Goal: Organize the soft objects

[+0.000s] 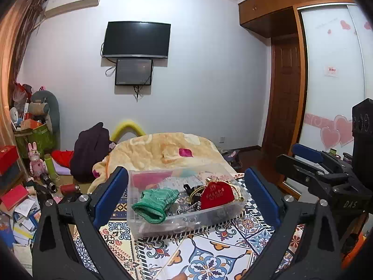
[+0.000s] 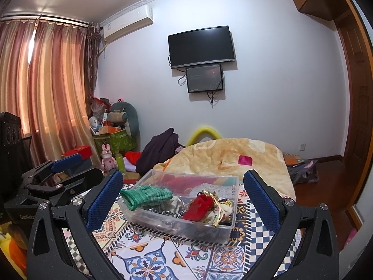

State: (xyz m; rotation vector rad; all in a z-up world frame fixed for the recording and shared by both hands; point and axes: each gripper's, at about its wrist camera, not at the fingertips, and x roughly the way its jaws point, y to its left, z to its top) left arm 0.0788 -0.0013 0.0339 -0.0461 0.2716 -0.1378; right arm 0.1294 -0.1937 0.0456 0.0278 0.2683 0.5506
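Note:
A clear plastic box (image 1: 135,224) (image 2: 229,229) stands on the patterned tablecloth (image 1: 205,256) (image 2: 149,254). In it lie a green knitted pouch (image 1: 155,201) (image 2: 145,194), a red velvet drawstring pouch (image 1: 215,194) (image 2: 199,207), gold cords and other small items. My left gripper (image 1: 184,193) is open and empty, its blue pads on either side of the box. My right gripper (image 2: 183,196) is open and empty, also framing the box. Each gripper shows at the other view's edge, the right one (image 1: 310,161) and the left one (image 2: 58,172).
A beige blanket (image 1: 163,149) (image 2: 233,158) with a pink square on it lies behind the box. Floor clutter, a pink rabbit toy (image 1: 36,161) and a green bin (image 2: 114,140) sit at the left. A wardrobe (image 1: 331,74) stands at the right.

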